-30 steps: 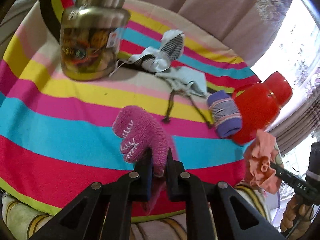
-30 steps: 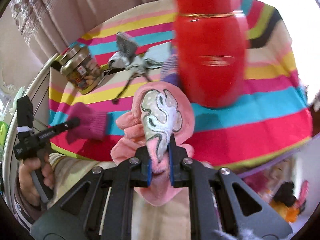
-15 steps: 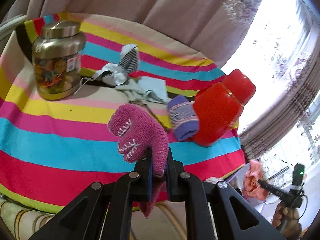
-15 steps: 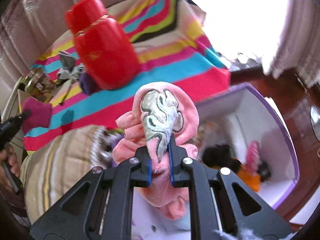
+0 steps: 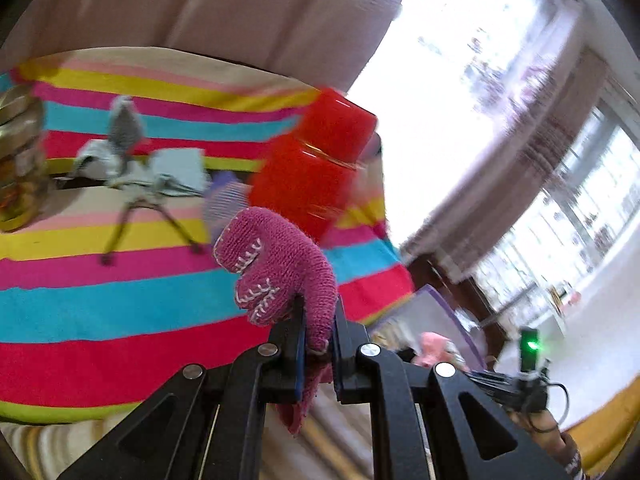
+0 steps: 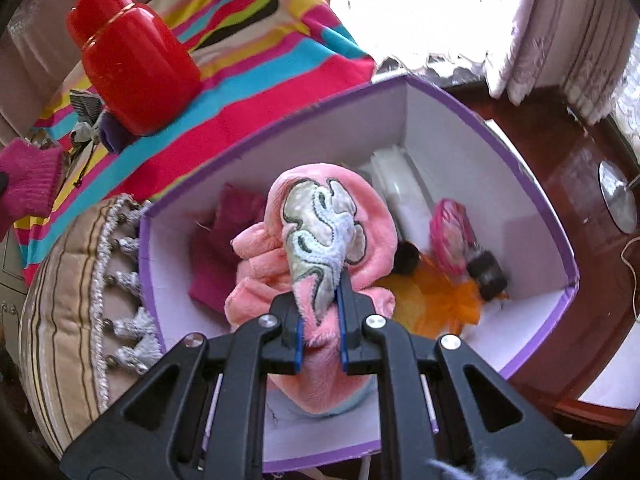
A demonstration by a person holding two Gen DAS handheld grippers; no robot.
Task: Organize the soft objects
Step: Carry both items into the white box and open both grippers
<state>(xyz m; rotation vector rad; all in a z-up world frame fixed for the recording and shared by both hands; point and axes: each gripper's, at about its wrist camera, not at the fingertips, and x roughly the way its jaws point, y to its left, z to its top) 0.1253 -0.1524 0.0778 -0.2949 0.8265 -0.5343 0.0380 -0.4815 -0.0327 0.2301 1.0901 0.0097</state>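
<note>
Two claws, right claw (image 6: 320,322) pinching pink plush (image 6: 320,240) now over purple box (image 6: 532,216), left claw (image 5: 319,338) pinching glove (image 5: 280,264).

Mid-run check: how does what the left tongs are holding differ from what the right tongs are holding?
The magenta knit glove in the left tongs is ribbed knit with white stitching; the pink plush cloth in the right tongs is fleecy, with an embroidered grey patch. The glove hangs in front of the striped tablecloth, while the cloth hangs over the open purple box. Both are soft, pinched tight and lifted clear.
</note>
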